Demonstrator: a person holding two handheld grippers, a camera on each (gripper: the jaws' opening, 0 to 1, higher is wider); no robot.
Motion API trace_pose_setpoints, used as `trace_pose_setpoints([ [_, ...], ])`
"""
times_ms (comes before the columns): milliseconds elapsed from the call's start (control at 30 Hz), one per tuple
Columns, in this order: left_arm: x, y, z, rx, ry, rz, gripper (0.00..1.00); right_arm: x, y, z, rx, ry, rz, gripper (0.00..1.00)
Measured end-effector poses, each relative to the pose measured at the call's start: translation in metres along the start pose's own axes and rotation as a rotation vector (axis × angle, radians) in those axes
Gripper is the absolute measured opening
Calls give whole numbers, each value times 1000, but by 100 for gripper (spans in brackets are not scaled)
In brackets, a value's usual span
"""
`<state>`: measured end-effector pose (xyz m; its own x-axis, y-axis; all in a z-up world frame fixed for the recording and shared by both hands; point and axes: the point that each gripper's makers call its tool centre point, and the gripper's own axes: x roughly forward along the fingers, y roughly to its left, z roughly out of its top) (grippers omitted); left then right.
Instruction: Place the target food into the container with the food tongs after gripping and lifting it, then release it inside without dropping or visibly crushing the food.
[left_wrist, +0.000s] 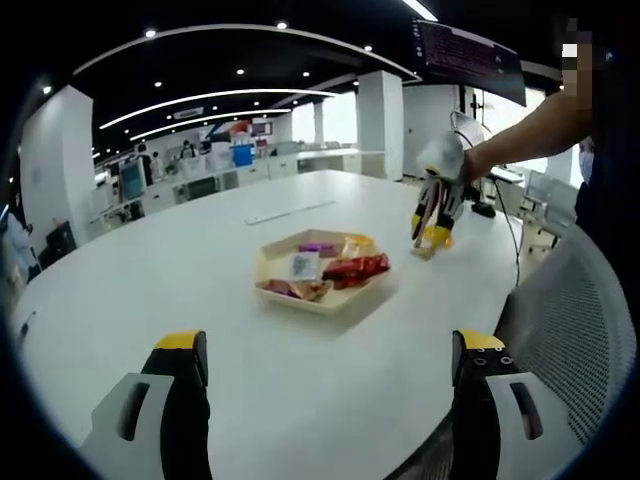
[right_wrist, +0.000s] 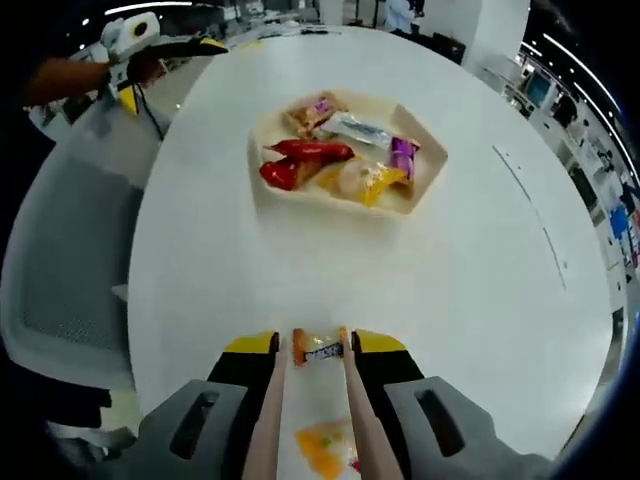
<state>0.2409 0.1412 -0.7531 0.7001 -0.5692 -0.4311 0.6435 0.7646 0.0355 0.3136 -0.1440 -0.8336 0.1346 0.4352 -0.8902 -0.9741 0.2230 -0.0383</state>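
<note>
Starting with the left gripper view, your left tongs stand wide apart and empty, low over the white counter. The tray that serves as the container lies straight ahead of them, already stocked with several wrapped snacks. Your right tongs hang just past the tray's right-hand corner, pointing down at the counter. Something small sits at their tips, though you cannot tell from here whether it is clear of the surface. Turning to the right gripper view, your right tongs are closed narrow around the food tongs, whose two pale arms run forward between the jaws. A small wrapped packet with orange ends sits crosswise between the tips of those arms and looks pinched there, not crushed. A second yellow packet shows lower between the arms; whether it is held or lies on the counter is unclear. The tray lies dead ahead and well apart across bare counter, its long side running across your line of approach. Your left tongs sit far off beyond it, so the right hand is the nearer one. The carry looks like a straight push forward, then an opening over a bare spot inside.
</note>
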Motion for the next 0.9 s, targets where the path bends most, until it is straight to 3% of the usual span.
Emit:
trace_pose_setpoints([
  [133,0,0,0,-1,2,-2,99,3,1,-2,2,-3,5,25],
  [200,0,-1,0,-1,2,-3,99,3,0,1,76,-24,-3,24],
  [300,1,-1,-1,0,7,-6,99,3,-4,0,68,-18,-23,20],
  [367,1,-2,-1,1,9,-8,99,3,-8,0,166,-33,-32,19],
  [467,1,-2,-1,2,10,-7,99,3,-10,-1,192,-40,-37,18],
  [700,2,-3,-3,3,16,-14,99,4,-8,0,176,-27,-64,15],
  [900,2,-4,-3,0,18,-18,98,4,-11,0,214,-21,-95,14],
])
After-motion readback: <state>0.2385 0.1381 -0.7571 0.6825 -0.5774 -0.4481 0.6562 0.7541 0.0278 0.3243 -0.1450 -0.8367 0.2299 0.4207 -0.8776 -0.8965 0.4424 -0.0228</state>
